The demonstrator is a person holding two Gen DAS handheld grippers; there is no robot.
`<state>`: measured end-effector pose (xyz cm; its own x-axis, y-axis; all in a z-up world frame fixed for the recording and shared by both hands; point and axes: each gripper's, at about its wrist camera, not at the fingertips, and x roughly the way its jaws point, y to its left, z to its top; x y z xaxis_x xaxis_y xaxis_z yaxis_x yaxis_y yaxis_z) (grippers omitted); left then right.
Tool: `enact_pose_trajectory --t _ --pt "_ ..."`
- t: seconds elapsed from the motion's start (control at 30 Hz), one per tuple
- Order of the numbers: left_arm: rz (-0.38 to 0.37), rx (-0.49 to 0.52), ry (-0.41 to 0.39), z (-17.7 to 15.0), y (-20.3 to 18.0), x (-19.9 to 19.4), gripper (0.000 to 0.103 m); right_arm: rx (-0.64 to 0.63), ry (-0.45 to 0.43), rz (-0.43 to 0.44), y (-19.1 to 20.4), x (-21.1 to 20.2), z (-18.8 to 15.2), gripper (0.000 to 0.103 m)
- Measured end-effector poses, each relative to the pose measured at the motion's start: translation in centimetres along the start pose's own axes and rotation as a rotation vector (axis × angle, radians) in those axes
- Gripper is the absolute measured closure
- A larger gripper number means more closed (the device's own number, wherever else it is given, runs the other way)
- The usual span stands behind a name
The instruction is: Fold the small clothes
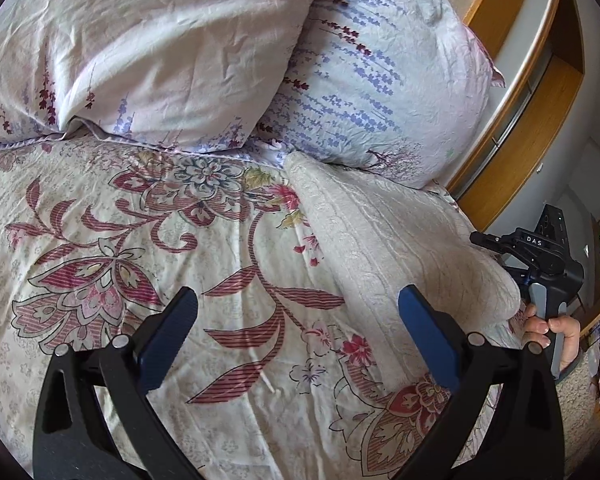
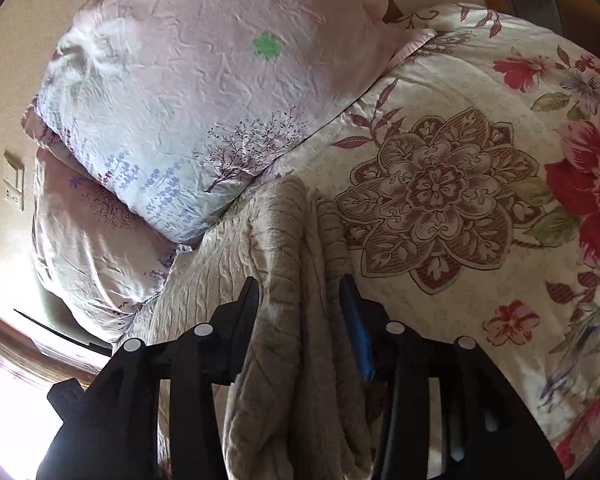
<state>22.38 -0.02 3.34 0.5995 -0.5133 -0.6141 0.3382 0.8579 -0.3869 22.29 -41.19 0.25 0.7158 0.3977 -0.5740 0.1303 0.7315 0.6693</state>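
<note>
A cream, ribbed small garment (image 1: 400,240) lies folded into a long strip on the floral quilt (image 1: 140,240). My left gripper (image 1: 298,292) hovers over the quilt, wide open and empty; its right finger overlaps the garment's left edge. In the right wrist view the garment (image 2: 284,232) bunches in thick folds between the fingers of my right gripper (image 2: 299,280). The jaws stand partly open around the folds, with a dark gap beside the right pad (image 2: 356,320). A hand (image 1: 556,328) holds the right gripper's handle at the garment's right end.
Two lavender-print pillows (image 1: 160,60) (image 1: 380,80) lean at the head of the bed, just beyond the garment's far end. A wooden headboard shelf (image 1: 532,100) runs behind them. A wall socket (image 2: 14,184) sits on the beige wall. Bright red flowers mark the quilt (image 2: 440,200) at right.
</note>
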Motion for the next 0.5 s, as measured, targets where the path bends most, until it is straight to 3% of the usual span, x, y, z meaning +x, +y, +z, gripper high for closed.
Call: enact_pose_trajectory --t 0.17,0.3,0.5 --pt "-0.035 0.187 -0.026 -0.3 -4.0 -2.3 0.003 -0.041 -0.020 0.059 0.2 -3.2 -1.9 0.058" --pt "0.059 0.371 0.042 -1.9 -7.4 -1.8 0.003 -0.177 -0.030 0.077 1.9 -5.3 -3.9 0.058" --pt "0.173 0.483 0.130 -4.2 -9.2 0.7 0.003 -0.290 0.000 0.033 3.0 -5.0 -6.0 0.058"
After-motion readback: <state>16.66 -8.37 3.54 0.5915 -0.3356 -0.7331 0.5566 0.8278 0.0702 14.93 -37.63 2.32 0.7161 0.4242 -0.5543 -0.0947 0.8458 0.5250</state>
